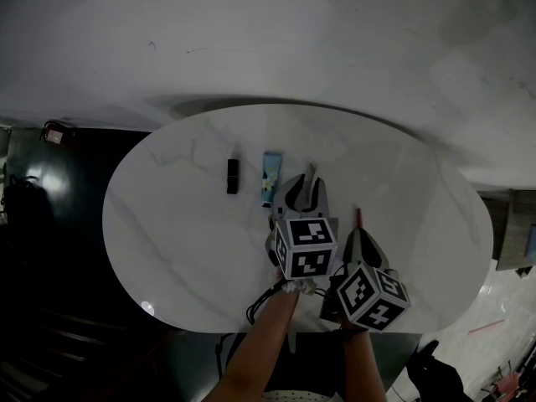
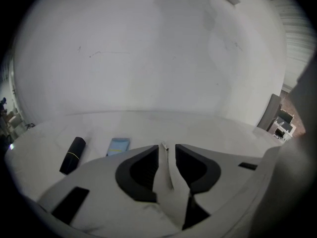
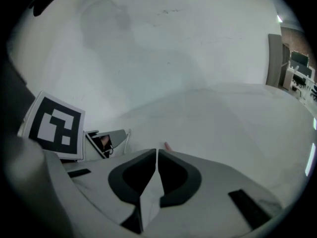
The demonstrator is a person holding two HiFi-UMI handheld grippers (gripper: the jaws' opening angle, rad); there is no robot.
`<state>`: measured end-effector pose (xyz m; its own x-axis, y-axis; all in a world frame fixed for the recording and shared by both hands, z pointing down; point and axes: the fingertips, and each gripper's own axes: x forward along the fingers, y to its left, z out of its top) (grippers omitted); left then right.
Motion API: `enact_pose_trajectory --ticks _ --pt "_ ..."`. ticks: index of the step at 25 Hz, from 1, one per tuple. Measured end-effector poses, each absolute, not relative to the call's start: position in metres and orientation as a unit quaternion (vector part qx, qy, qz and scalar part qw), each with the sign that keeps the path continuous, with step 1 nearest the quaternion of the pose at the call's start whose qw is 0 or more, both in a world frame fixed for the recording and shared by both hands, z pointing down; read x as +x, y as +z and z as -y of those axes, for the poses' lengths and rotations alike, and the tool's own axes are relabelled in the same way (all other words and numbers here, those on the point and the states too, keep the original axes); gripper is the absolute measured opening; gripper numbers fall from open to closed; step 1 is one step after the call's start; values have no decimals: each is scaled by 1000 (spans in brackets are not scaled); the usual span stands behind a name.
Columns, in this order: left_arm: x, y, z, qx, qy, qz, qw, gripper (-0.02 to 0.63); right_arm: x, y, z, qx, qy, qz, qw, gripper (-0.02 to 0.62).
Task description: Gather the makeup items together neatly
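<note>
On the white oval table (image 1: 184, 241) lie a black lipstick (image 1: 232, 176) (image 2: 72, 155) and, just right of it, a blue flat case (image 1: 270, 177) (image 2: 118, 146). My left gripper (image 1: 306, 182) (image 2: 168, 147) is right of the case, open, with a thin pale stick (image 1: 311, 170) (image 2: 164, 152) in the gap between its jaws. My right gripper (image 1: 360, 234) (image 3: 157, 151) is nearer the front edge. Its jaws stand almost together, with only a hairline slit. A thin red pencil (image 1: 358, 216) (image 3: 167, 146) pokes out past their tips.
The table's back edge runs close to a pale wall (image 1: 268, 40). Dark floor and clutter (image 1: 50, 224) lie off the left edge. A black cable (image 1: 260, 304) hangs at the front edge by my arms. The left gripper's marker cube (image 3: 53, 125) shows in the right gripper view.
</note>
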<state>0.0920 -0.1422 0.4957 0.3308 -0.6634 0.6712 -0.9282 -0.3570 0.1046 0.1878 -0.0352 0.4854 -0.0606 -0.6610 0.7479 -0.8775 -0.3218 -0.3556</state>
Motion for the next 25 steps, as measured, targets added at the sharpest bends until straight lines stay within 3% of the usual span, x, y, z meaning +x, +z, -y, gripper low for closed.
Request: enact_pose_trajectory --ticks 13,18,25 --pt "89 466 118 806 240 488 233 106 203 469 37 678 402 597 150 31" --pt "91 453 106 819 236 477 217 15 210 472 34 671 399 605 156 37" --pt "92 451 84 837 246 444 204 12 217 476 29 660 391 614 185 42"
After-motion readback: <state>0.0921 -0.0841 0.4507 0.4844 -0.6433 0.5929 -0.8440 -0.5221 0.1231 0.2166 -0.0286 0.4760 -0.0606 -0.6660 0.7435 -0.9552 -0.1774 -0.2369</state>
